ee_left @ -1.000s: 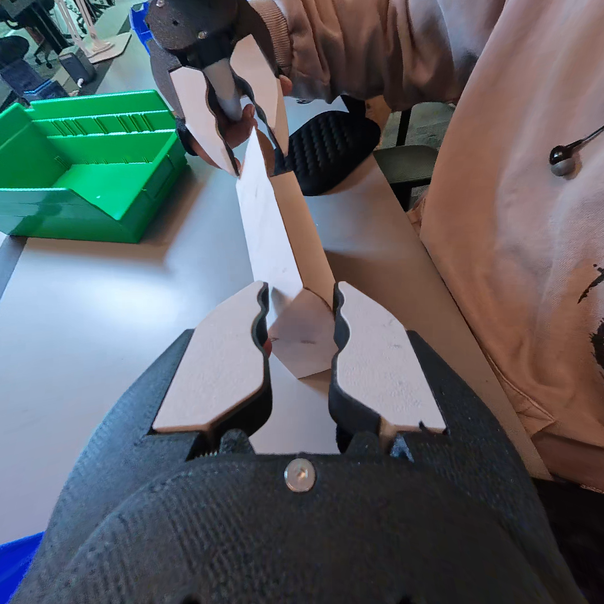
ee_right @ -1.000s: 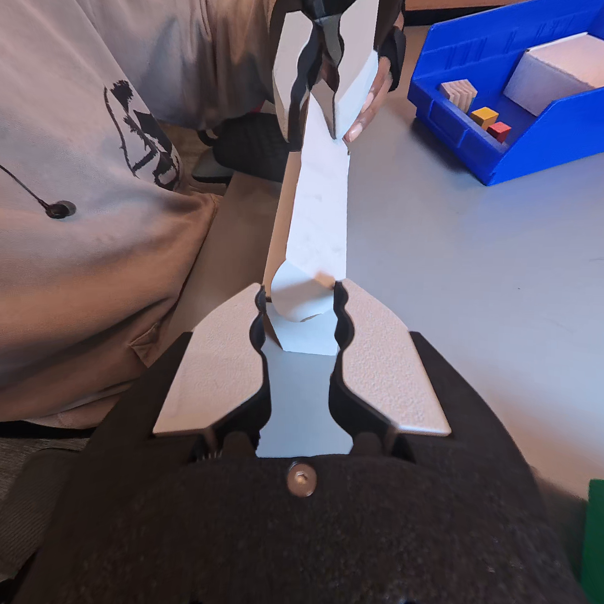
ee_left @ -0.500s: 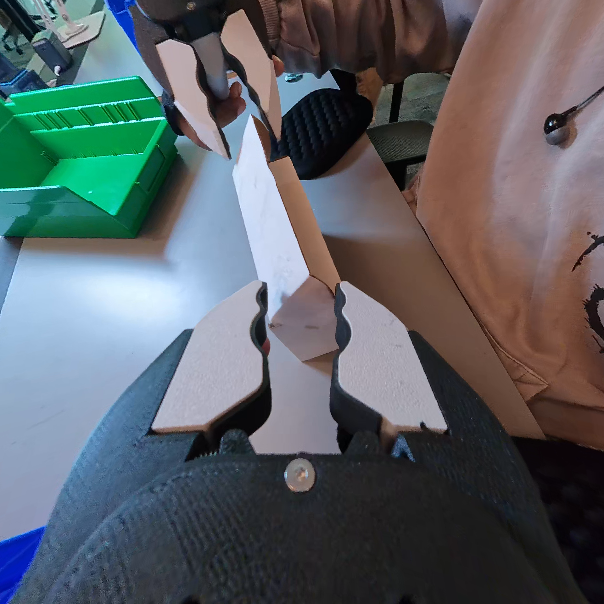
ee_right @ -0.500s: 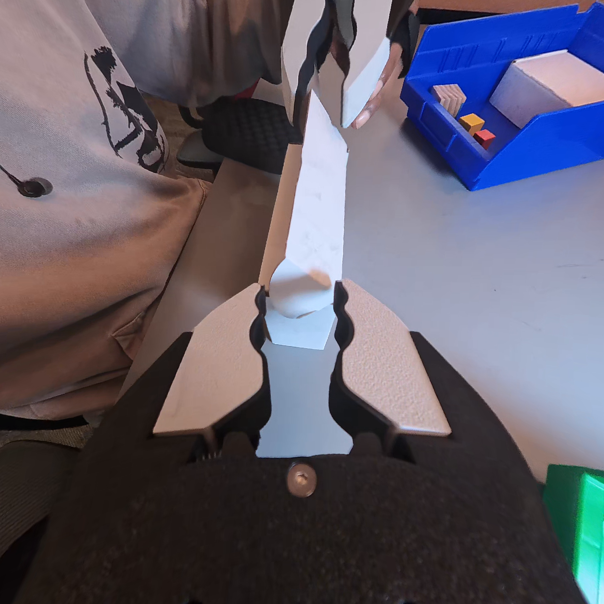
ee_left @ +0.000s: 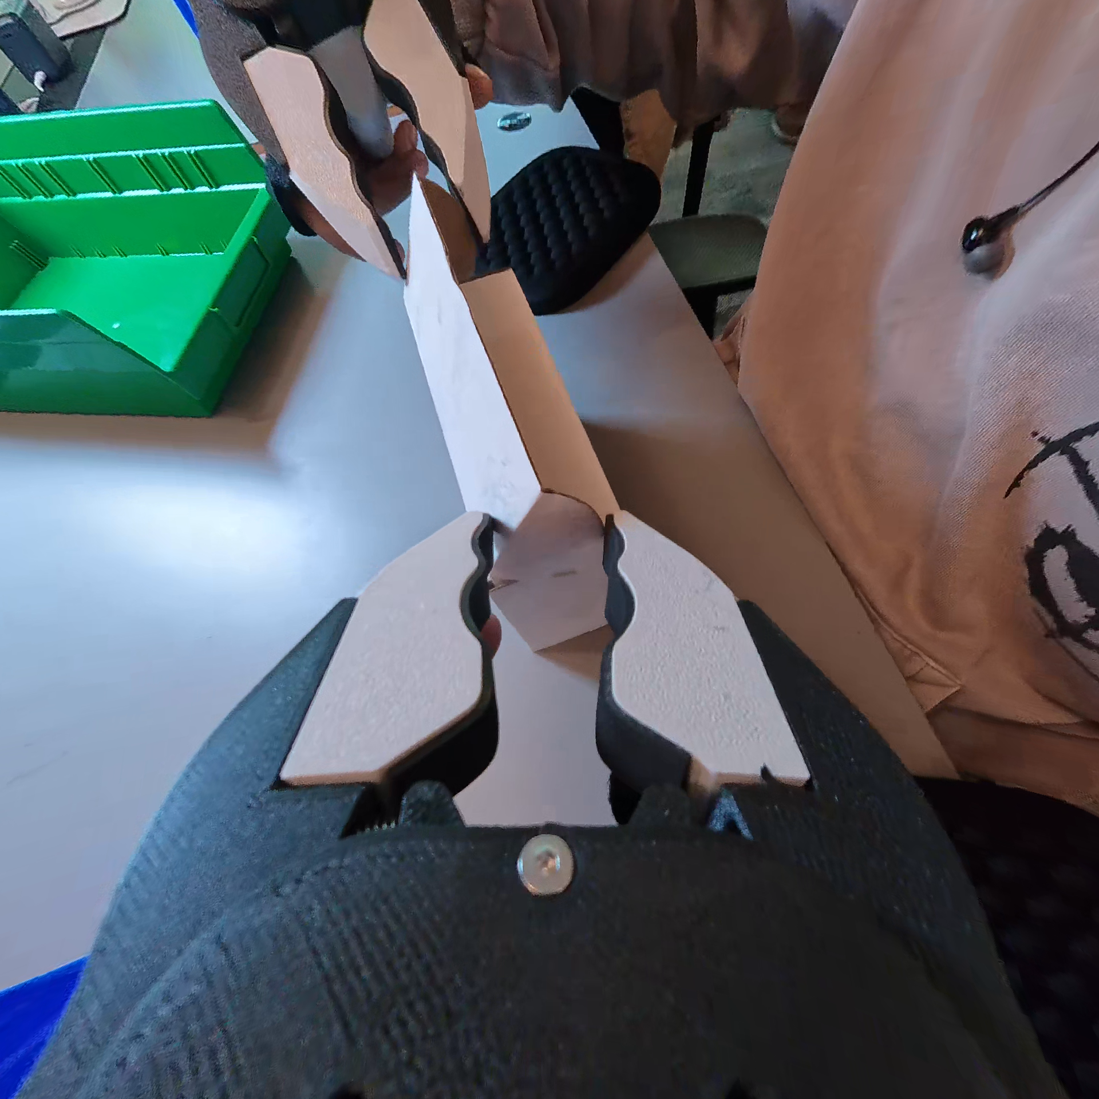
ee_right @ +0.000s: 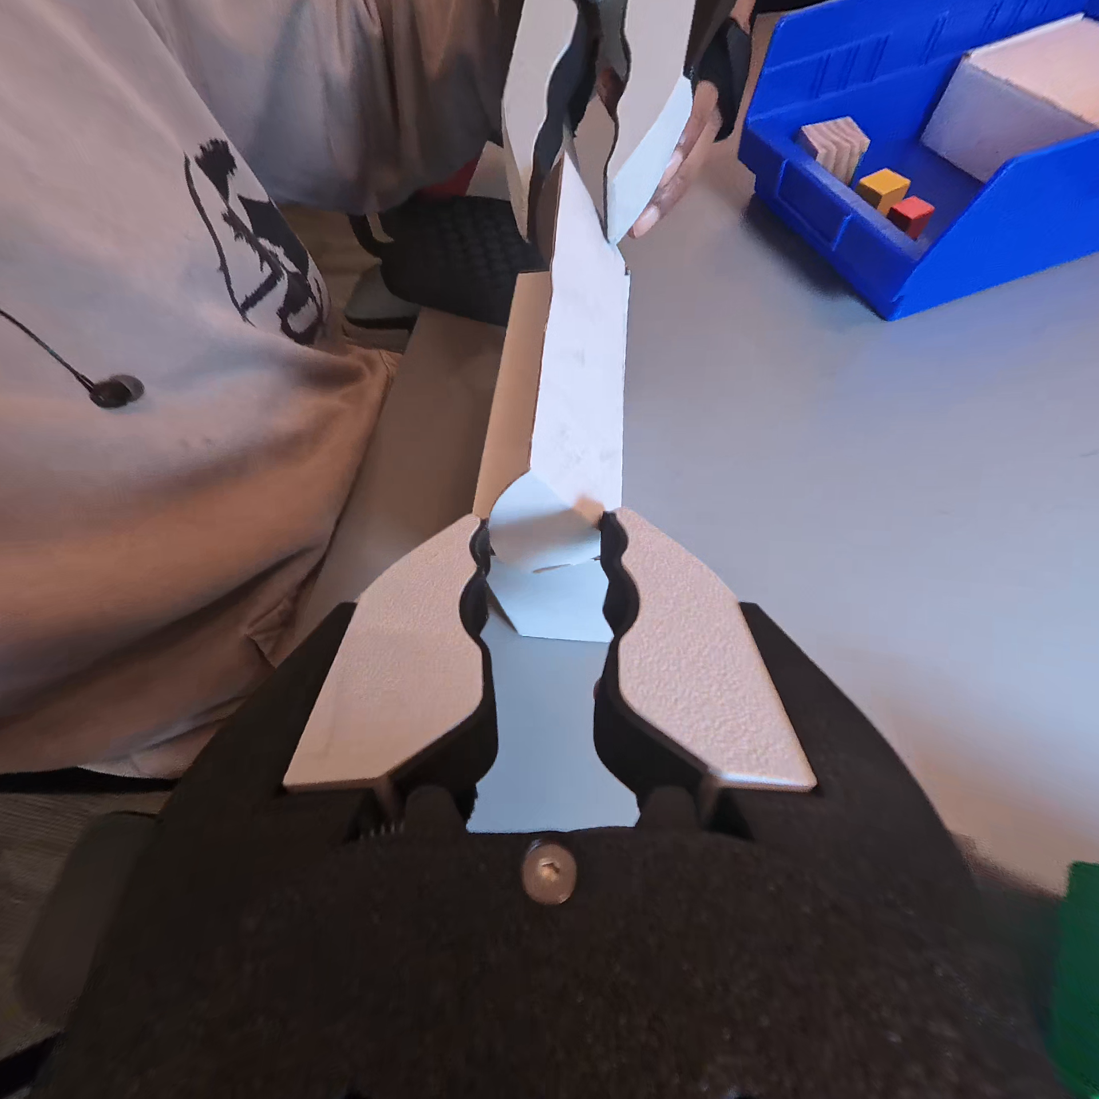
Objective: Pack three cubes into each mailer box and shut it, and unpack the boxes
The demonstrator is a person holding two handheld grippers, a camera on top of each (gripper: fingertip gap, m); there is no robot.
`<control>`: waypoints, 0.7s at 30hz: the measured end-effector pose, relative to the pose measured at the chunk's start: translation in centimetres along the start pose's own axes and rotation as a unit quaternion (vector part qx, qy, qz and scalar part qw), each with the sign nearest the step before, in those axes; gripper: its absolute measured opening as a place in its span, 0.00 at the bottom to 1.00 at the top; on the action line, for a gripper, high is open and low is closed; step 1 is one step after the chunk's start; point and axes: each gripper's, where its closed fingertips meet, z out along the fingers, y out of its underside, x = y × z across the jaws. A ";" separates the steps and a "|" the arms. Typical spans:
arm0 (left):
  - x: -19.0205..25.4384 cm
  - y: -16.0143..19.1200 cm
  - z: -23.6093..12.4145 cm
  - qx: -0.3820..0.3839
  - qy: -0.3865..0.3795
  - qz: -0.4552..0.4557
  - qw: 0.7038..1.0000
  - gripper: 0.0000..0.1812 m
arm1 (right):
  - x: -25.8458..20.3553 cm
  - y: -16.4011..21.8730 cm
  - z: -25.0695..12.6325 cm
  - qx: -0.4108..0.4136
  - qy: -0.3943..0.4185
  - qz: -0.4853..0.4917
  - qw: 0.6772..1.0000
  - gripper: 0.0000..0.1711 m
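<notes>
My left gripper (ee_left: 547, 553) is closed on one end flap of the unfolded white mailer box (ee_left: 470, 380); the strip spans to my right gripper (ee_right: 544, 547), likewise clamped on the opposite flap.

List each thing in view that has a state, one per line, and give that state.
mailer box: held off the table, one gripper at each end flap
left gripper: shut on an end flap
right gripper: shut on the other end flap
green bin: nothing visible inside
blue bin: holds cubes and a white box
</notes>
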 end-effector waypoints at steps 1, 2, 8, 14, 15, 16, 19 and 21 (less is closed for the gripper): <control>0.1 -0.1 0.0 0.009 0.007 -0.013 1.000 0.19 | 0.0 0.0 0.1 0.000 -0.001 0.017 1.000 0.21; 0.2 -0.2 -0.1 0.017 0.017 -0.029 0.999 0.20 | 0.0 -0.1 0.1 0.003 -0.005 0.037 0.999 0.21; -0.2 -0.8 -0.2 0.064 0.044 -0.126 0.989 0.19 | 0.2 -0.6 0.1 0.012 -0.015 0.161 0.987 0.21; -0.7 -1.2 0.3 0.070 0.035 -0.167 0.983 0.17 | 0.1 -0.6 0.2 0.007 -0.006 0.198 0.980 0.21; -0.7 -1.2 0.3 0.071 0.032 -0.169 0.982 0.17 | 0.1 -0.6 0.2 0.004 -0.002 0.190 0.982 0.21; -0.7 -1.2 0.4 0.072 0.028 -0.165 0.983 0.17 | 0.1 -0.5 0.2 0.003 0.004 0.181 0.984 0.21; -0.4 -1.0 0.3 0.071 0.017 -0.139 0.988 0.18 | -0.1 -0.4 0.4 -0.003 0.018 0.138 0.990 0.21; -0.2 -1.0 0.2 0.067 0.019 -0.130 0.989 0.18 | -0.3 -0.4 0.5 -0.004 0.021 0.123 0.992 0.21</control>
